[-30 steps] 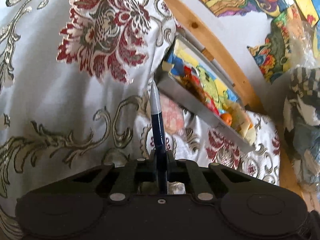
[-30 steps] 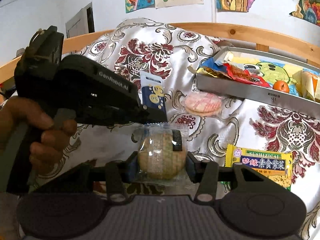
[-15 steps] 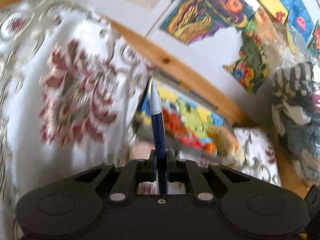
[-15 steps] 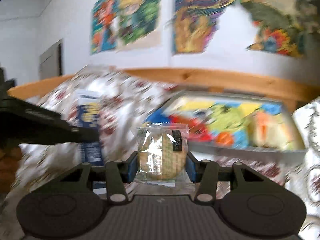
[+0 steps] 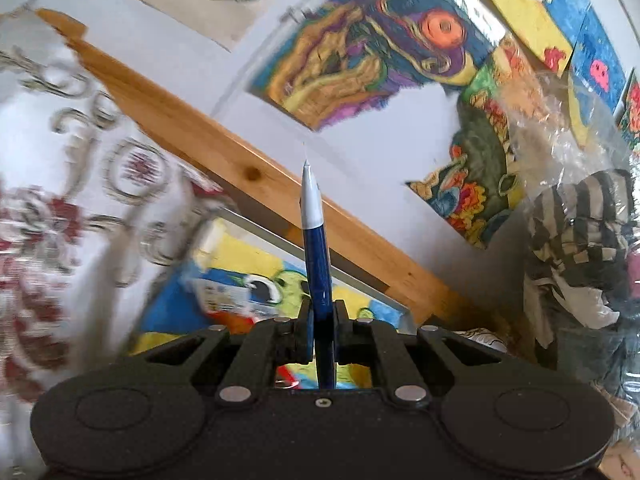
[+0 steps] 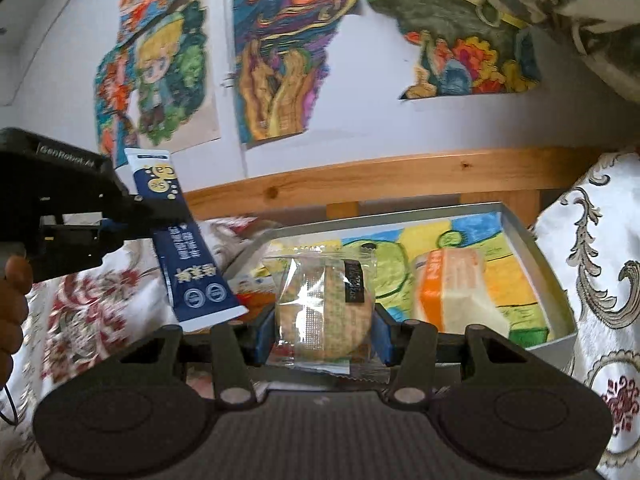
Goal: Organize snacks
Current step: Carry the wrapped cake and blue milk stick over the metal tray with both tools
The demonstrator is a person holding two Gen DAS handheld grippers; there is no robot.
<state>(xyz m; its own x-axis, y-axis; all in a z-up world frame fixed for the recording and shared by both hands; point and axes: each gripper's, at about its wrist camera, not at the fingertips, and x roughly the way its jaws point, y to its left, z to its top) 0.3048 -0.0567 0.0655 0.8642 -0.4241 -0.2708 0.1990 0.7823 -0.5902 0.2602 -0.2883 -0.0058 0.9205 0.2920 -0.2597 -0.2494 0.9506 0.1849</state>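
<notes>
Two grippers in play, each with one snack. The right gripper (image 6: 323,334), low centre of its own view, has its blue-padded fingers (image 6: 261,334) clamped on either side of a round biscuit (image 6: 323,316) in a clear wrapper with a dark label along its right edge. The left gripper (image 5: 322,334) has its fingers pressed together on a blue sachet (image 5: 316,248), seen edge-on in the left wrist view as a thin blade rising up the middle of the frame, white at the tip. In the right wrist view that same sachet (image 6: 182,240) shows its flat face at centre left: navy blue with white ends and gold circles near the top, tilted, sticking out of the black left gripper body (image 6: 60,208). A hand (image 6: 12,312) shows at the left edge.

One container: a shallow grey metal tray (image 6: 528,248), centre right of the right wrist view, lying on a floral cloth (image 6: 600,280) with a wooden rail (image 6: 360,180) behind it. Its floor shows a bright yellow, green and blue drawing. Inside, at the right, lies one orange-and-white packet (image 6: 452,292); more wrappers lie at the left end, but the biscuit hides them and I cannot count them. The biscuit sits in front of the tray in the frame, in the grip. Colourful drawings (image 6: 280,48) are pinned on the white wall above.
</notes>
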